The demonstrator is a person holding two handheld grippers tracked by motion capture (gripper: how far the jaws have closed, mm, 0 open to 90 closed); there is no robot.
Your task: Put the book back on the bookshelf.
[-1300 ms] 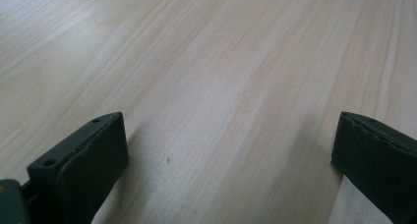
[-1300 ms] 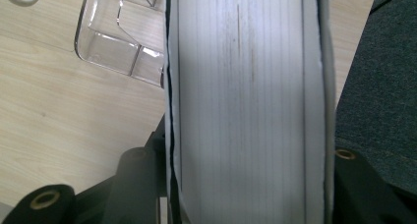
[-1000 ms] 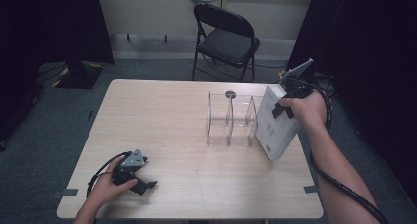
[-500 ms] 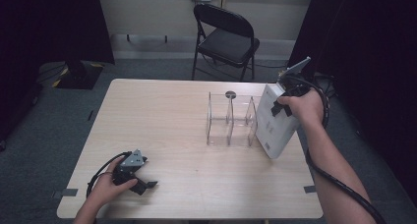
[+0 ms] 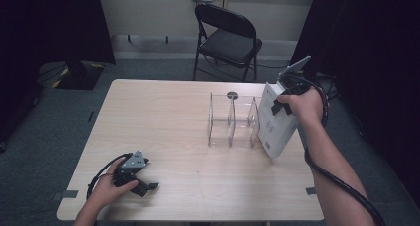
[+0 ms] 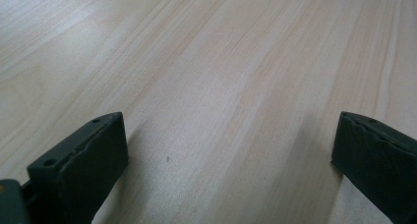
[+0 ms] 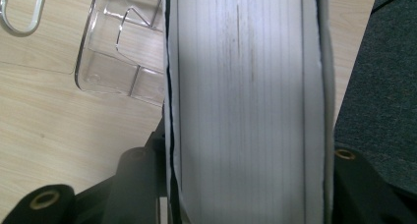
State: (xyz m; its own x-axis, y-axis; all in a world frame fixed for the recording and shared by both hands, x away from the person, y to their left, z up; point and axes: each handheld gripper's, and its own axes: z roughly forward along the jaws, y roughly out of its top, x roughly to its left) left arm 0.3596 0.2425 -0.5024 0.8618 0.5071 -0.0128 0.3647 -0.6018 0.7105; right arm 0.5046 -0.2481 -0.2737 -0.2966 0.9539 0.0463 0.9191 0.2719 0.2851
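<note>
Clear rack (image 5: 233, 121) just beside held white book (image 5: 275, 121); chair (image 5: 225, 37) beyond table (image 5: 163, 117).

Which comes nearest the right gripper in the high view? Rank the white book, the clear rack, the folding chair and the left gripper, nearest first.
1. white book, clamped in the right gripper.
2. clear rack, beside the book.
3. folding chair, beyond the table.
4. left gripper, near table corner.

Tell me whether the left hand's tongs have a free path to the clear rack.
Probably yes: the left tongs rest open near the table's front-left corner, with bare table between them and the clear rack.
</note>
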